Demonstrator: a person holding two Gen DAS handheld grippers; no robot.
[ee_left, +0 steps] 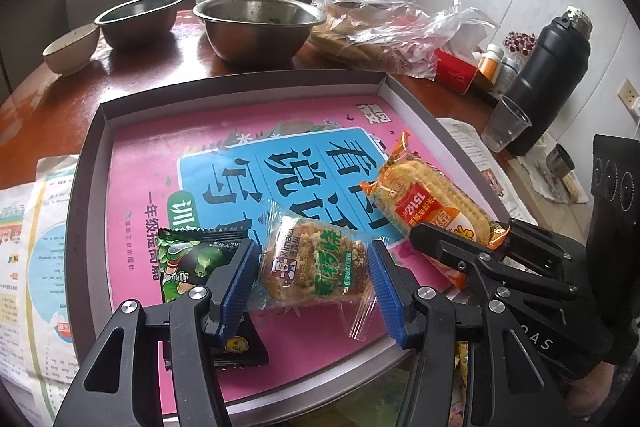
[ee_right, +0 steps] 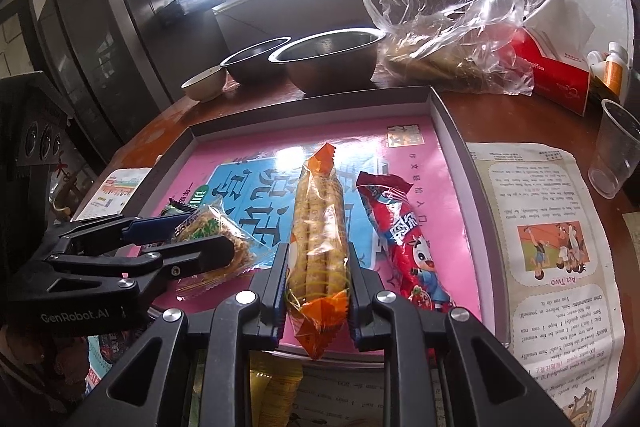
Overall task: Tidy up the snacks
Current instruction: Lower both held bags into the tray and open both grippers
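Two views. On the left wrist view, the left gripper clasps a clear-wrapped square cake at lower centre, over the grey tray; a green-black packet lies just left of it. Right of centre, the right gripper grasps an orange cracker pack.

On the right wrist view, that gripper is clenched on the cracker pack at lower centre; a red packet lies just right of it in the tray. The left gripper holds the cake at left.
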